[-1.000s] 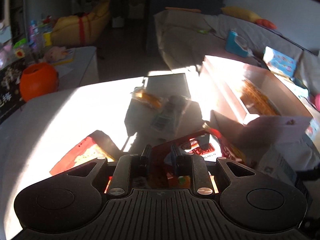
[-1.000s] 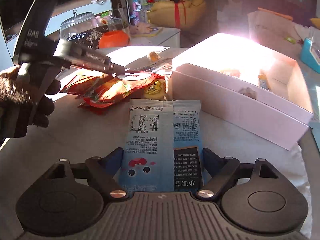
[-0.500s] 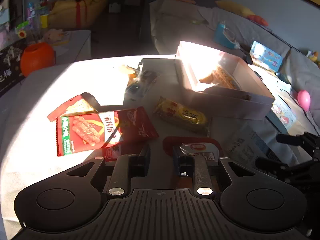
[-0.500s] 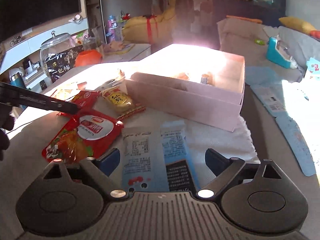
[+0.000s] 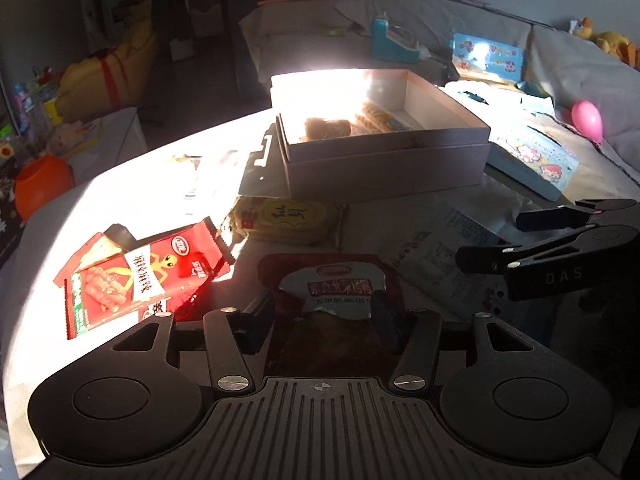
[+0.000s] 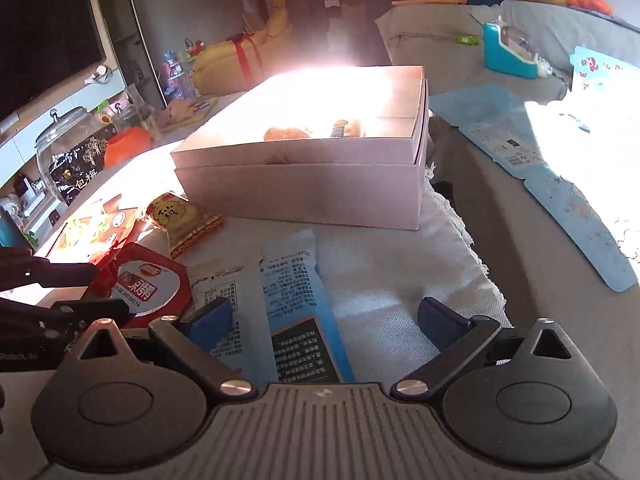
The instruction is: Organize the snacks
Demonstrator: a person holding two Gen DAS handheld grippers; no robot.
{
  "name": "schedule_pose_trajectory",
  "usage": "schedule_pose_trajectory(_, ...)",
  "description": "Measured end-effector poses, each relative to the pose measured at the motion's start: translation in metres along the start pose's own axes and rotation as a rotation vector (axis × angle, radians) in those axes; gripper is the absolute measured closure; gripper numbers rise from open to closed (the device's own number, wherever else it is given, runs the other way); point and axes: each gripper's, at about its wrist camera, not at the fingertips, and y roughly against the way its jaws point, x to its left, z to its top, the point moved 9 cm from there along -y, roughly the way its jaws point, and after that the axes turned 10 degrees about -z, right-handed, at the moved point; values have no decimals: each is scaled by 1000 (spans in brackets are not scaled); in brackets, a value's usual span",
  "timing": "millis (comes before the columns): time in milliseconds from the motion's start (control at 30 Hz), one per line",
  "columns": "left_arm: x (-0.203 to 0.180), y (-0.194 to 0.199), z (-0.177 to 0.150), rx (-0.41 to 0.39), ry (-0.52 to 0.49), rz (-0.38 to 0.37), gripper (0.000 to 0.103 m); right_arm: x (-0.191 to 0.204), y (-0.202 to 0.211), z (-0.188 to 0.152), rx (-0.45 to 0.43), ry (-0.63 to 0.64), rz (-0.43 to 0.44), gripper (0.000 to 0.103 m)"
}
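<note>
An open white box (image 5: 384,160) with a few snacks inside stands at the back of the table; it also shows in the right wrist view (image 6: 304,184). My left gripper (image 5: 320,320) is open, its fingers on either side of a red duck pouch (image 5: 340,284) lying on the table. My right gripper (image 6: 324,316) is open over a blue-and-white packet (image 6: 296,288). A yellow packet (image 5: 288,216) and a red-green packet (image 5: 132,276) lie nearby.
A white cloth (image 6: 400,264) lies under the box. Blue card sheets (image 6: 560,184) lie on the right. An orange pot (image 5: 40,180) and a glass jar (image 6: 68,152) stand at the left. A sofa (image 5: 480,32) is behind.
My left gripper has let go of the red pouch, which now lies on the table, and has opened wider. My right gripper has drawn back and turned towards the box.
</note>
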Motion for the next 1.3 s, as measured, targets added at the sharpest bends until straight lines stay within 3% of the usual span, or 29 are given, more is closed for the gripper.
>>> schedule_pose_trajectory(233,-19,-3,1,12,-110,40,45,0,2,0,-1,-14,8,2)
schedule_pose_trajectory(367,-27,-13,-5,42,-124,18,45,0,2,1,-2,-16,9,2)
schedule_pose_trajectory(467,-32,-23,-11,69,-163,34,37,-1,2,1,-2,-21,12,2)
schedule_pose_trajectory(533,-32,-26,-12,72,-148,16,27,-1,2,1,-3,-22,14,2)
schedule_pose_trajectory(633,-29,-29,-13,84,-126,2,23,-1,2,2,-4,-21,12,2)
schedule_pose_trajectory(967,-21,-26,-12,82,-64,-32,23,2,2,1,-5,-5,-2,1)
schedule_pose_trajectory(1200,8,5,5,-12,102,-87,27,2,2,1,-6,-5,-3,1)
schedule_pose_trajectory(1300,16,1,5,15,129,-88,28,3,2,1,-6,-4,-4,1)
